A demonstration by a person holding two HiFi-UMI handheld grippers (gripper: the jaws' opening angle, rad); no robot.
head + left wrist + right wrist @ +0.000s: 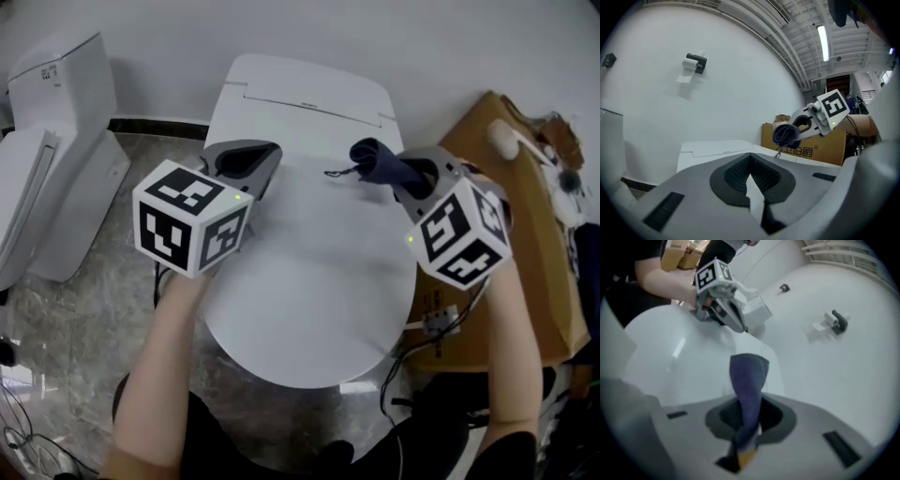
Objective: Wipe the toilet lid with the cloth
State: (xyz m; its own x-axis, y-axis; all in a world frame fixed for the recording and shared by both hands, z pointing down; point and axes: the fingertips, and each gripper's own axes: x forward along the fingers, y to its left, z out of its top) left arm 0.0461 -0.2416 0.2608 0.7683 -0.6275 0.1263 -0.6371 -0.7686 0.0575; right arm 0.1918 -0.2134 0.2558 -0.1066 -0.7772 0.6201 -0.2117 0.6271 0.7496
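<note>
The white toilet lid (309, 272) lies closed in the middle of the head view. My right gripper (392, 172) is shut on a dark blue cloth (373, 159) and holds it just above the lid's far right part, near the tank. In the right gripper view the cloth (749, 385) sticks up from between the jaws, over the lid (670, 348). My left gripper (253, 159) hovers over the lid's far left part with its jaws shut and nothing in them. From the left gripper view I see the bunched cloth (786, 135) in the right gripper (806, 124).
A brown cardboard box (525, 187) stands close on the toilet's right, with a cable (412, 356) beside it. A second white toilet (56, 159) stands at the left on the marble floor. A paper holder (696, 62) hangs on the wall behind.
</note>
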